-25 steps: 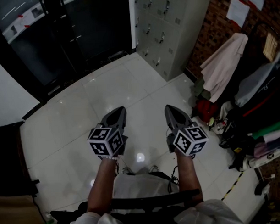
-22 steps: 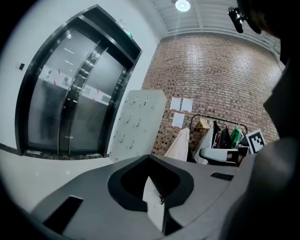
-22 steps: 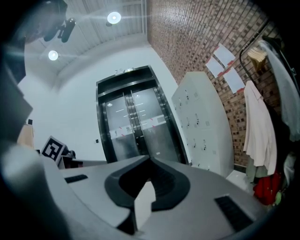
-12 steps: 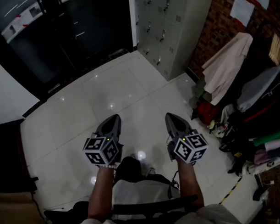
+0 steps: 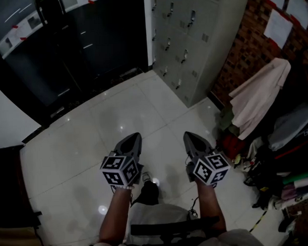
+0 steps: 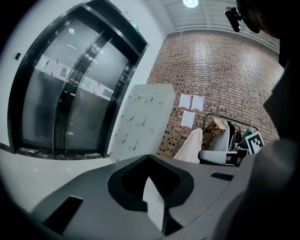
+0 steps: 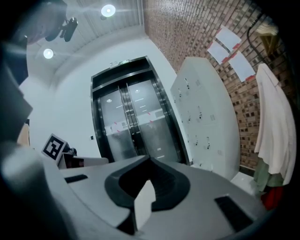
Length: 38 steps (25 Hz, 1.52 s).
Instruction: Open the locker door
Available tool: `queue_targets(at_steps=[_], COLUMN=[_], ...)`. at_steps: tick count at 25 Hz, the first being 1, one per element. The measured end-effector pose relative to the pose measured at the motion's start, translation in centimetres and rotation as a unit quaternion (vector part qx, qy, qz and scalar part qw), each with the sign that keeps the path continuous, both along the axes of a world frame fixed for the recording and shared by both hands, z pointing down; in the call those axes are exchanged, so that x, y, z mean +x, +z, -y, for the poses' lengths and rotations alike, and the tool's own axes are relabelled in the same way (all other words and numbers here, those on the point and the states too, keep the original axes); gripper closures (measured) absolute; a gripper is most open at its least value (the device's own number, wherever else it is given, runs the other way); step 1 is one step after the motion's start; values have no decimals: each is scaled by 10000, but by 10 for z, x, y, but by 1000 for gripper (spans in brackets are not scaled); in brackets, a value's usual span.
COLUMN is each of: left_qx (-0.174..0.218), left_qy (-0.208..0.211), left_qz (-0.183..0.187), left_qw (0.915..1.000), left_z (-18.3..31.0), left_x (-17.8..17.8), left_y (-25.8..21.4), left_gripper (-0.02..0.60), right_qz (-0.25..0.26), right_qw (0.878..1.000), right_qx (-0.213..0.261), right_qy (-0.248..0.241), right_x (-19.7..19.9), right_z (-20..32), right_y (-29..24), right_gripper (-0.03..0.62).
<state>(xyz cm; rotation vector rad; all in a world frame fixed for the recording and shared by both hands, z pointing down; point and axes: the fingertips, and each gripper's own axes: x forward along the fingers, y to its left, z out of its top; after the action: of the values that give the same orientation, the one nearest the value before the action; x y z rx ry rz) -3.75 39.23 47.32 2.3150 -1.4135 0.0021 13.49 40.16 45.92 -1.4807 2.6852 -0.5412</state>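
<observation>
Gleaming under the ceiling lights, the glossy white floor tiles [image 5: 118,111] are mirroring small bright spots around the person's feet. The locker [image 5: 191,38], the task's thing, is standing well ahead of both grippers and off to the right, in the corner between the dark glass doors [image 5: 90,41] and the rough red brick wall [image 5: 245,51]. It is a pale grey sheet-metal cabinet, flat-faced and boxy, and its small doors are all sitting shut, each carrying a little handle and a tiny plate. A pale garment [image 5: 259,93] is hanging in soft folds beside it, above a heap of clothes.

White paper sheets [image 5: 279,25] are hanging on the brick, their print too small to read. The locker's plates are just as unreadable. The cubes on the grippers are showing black-and-white square markers only.

The person's two bare forearms are reaching forward side by side. The left gripper [image 5: 134,138] and the right gripper [image 5: 190,136] are pointing almost level across the floor, well apart from the locker. Each grey, smooth, tapered shell is narrowing to a point. Both pairs of jaws are sitting pressed together with nothing between them.
</observation>
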Motion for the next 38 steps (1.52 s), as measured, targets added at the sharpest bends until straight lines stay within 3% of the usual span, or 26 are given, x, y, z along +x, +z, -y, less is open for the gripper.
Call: queue_targets(at_steps=[10,17,25,38], left_qx=[42,-28,-102,-8], left_qy=[205,375,444,371], left_qz=[-102,-132,-58,48], left_qw=[9997,9992,9989,9993], left_z=[156,239,342,589], left_x=[-60,-61,-44,20], left_y=[-16,-12,4,-15], left_gripper=[581,581,581,581], right_qz=[-98,-103,-59,183], right_qw=[9998,9993,9993,9993], right_qx=[125,-22,-88,280], right_qy=[123,347,349,175], right_x=[-76,-77,-67,-12], right_z=[159,230,339,593], right_y=[-24,-17,5,-25], right_gripper=[586,586,586,585])
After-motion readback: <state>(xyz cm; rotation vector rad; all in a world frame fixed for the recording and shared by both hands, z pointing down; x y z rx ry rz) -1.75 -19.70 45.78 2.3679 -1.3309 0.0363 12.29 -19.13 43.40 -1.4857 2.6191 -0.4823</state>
